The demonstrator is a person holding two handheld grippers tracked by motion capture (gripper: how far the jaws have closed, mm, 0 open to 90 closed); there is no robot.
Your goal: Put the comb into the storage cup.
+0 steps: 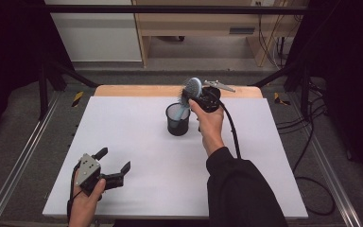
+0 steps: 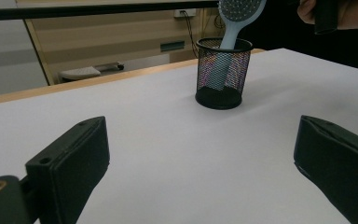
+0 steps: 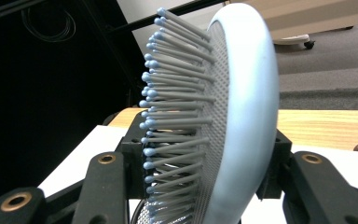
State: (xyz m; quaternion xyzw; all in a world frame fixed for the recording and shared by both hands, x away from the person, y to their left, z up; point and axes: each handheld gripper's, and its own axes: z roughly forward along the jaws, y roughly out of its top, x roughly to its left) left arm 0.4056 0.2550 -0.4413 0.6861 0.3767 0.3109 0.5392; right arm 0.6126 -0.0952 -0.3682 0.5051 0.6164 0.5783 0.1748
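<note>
The right gripper (image 1: 192, 96) was up over the far middle of the white bench (image 1: 137, 156), and much of it was hard to read from the high view: the person's hand (image 1: 210, 124) and dark sleeve (image 1: 243, 189) covered its body, and its fingers were lost behind the brush head. The right gripper view settled it, with the black fingers (image 3: 109, 179) clamped on the pale blue hairbrush (image 3: 223, 116), one against the bristle side and one against the smooth back. The bottom of the brush ran off the lower edge of that view, so the handle could not be followed there.

The left gripper view picked it up: the handle (image 2: 223, 65) dropped at a tilt into the black mesh cup (image 2: 223, 74), and showed dimly through the mesh. Whether its tip reached the cup's floor could not be made out. The top of the brush head was cut off by the frame edge there. The cup stood upright on the bench, with nothing else visible inside it.

Down at the near left, the left gripper (image 1: 113, 166) sat low over the bench, fingers spread wide with nothing but bare bench between them, well apart from the cup.
</note>
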